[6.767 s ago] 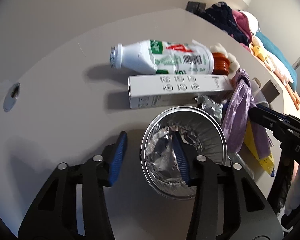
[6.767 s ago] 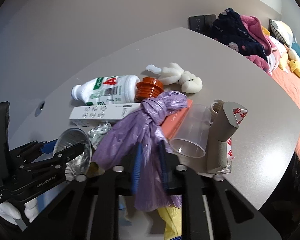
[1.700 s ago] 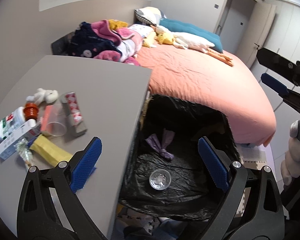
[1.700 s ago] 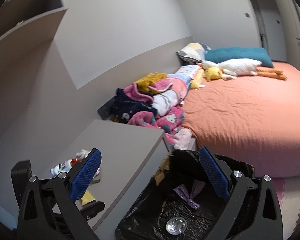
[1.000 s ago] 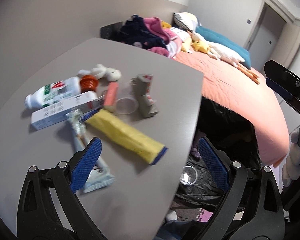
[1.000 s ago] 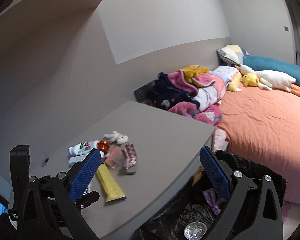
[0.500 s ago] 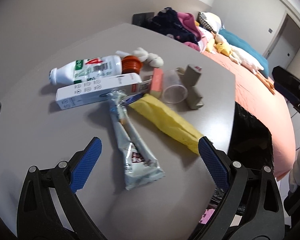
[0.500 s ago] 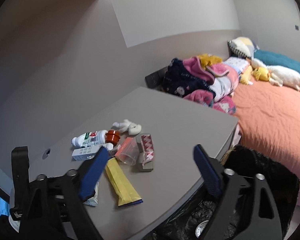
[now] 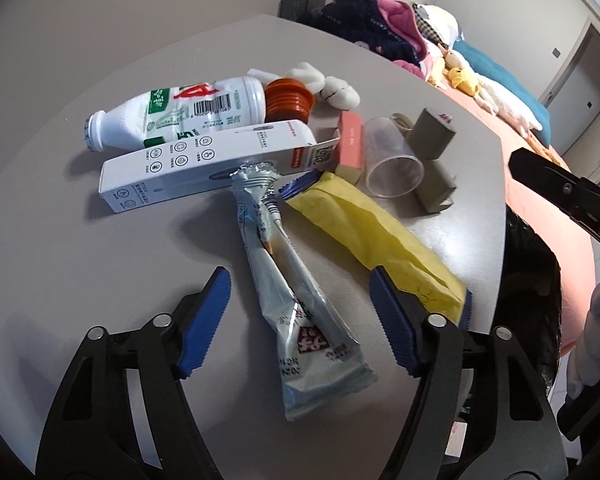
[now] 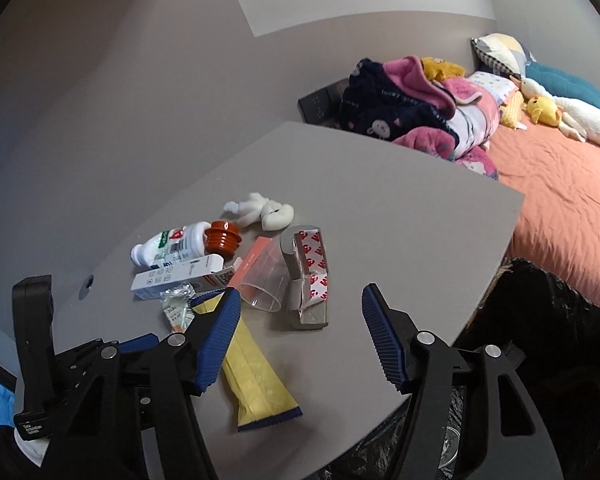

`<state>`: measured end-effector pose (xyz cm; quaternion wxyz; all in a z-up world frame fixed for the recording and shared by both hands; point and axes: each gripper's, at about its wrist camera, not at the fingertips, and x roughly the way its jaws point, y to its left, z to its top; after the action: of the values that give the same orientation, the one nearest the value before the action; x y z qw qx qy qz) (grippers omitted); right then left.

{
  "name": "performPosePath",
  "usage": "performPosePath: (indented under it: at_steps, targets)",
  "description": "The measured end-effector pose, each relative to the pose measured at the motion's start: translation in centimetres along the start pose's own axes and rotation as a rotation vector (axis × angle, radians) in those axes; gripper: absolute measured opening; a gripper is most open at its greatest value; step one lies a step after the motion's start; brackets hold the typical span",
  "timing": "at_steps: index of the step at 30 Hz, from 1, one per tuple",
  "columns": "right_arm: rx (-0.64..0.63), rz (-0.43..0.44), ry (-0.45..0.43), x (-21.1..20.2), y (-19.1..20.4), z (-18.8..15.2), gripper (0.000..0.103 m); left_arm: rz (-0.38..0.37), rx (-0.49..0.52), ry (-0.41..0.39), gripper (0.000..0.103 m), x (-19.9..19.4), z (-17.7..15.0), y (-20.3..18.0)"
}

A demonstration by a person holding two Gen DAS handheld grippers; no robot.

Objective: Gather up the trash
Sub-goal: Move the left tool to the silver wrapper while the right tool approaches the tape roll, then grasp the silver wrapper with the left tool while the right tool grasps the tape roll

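Our left gripper (image 9: pixel 298 320), jaws narrowing yet unclamped, straddles the silver wrapper (image 9: pixel 300 300) lying toward twelve o'clock, so we should lower squarely before pinching, while our right gripper (image 10: pixel 300 340), also closing empty, nears the yellow packet (image 10: pixel 256 376).

Both grippers' fingers (image 9: pixel 204 324) apart, narrowing.

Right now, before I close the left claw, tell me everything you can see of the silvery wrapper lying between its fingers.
The silvery wrapper is a long, crinkled foil-and-clear-plastic packet, flat on the grey table. Its near end bears red and dark print; its far end is crimped and rests against the white box. It looks limp and empty, though I cannot be sure. It lies between the open left claw's fingers, which do not touch it, beside the yellow packet.
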<state>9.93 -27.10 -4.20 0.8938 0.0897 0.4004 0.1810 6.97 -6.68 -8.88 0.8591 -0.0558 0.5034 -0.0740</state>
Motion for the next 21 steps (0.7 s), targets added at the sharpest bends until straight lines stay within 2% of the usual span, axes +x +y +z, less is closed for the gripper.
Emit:
performPosePath:
  at_steps: [5,9,13,16,18,20,21]
  targets:
    - [-0.008,-0.020,0.040,2.4,0.2,0.0,0.065,0.004,-0.006,0.023,0.064,1.0,0.6,0.7]
    - [-0.013,-0.041,0.075,4.4,0.2,0.1,0.056,0.015,0.007,0.020,0.061,1.2,0.9,1.0]
    - [-0.017,-0.063,0.100,6.0,0.1,0.3,0.050,0.024,0.009,0.013,0.050,1.3,1.4,1.4]
    - [-0.021,-0.074,0.119,7.0,0.1,0.4,0.049,0.035,0.007,0.007,0.039,1.3,1.5,1.7]
    - [-0.025,-0.081,0.129,7.5,0.1,0.4,0.049,0.037,0.004,0.005,0.035,1.3,1.7,1.9]
    - [-0.028,-0.085,0.141,8.0,0.1,0.4,0.042,0.037,0.002,0.004,0.031,1.3,1.7,2.2]
    - [-0.029,-0.081,0.148,8.2,0.1,0.3,0.036,0.037,0.002,0.002,0.030,1.3,1.7,2.2]
